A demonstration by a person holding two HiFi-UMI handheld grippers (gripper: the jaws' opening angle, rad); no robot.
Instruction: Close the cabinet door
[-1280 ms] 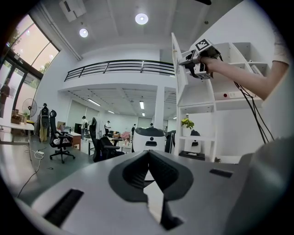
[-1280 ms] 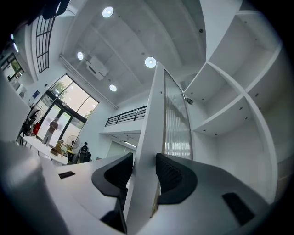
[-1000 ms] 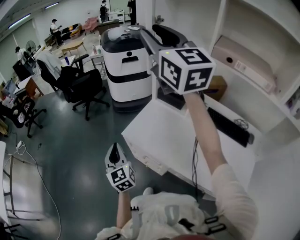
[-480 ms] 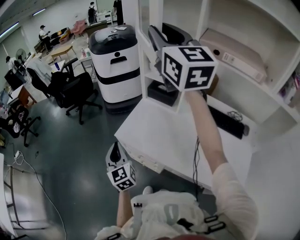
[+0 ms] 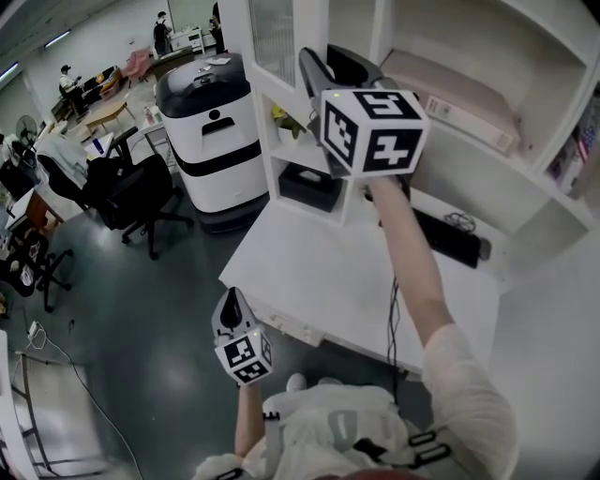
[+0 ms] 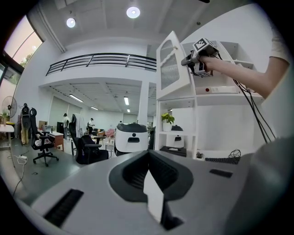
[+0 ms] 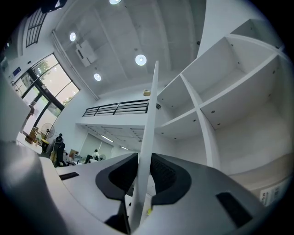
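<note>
The tall white open-shelf cabinet [image 5: 382,28] rises from the far edge of the white desk [image 5: 309,272]. Its white-framed ribbed-glass door [image 5: 274,37] stands ajar at the cabinet's upper left edge. The right gripper [image 7: 146,174], whose jaws have just been closing, clamps the door's free edge. The left gripper [image 5: 232,302] hangs off the desk's near left corner, jaws together and empty.

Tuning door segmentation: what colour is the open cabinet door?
The cabinet door is white, with a ribbed translucent panel; left gripper view shows it best.
</note>
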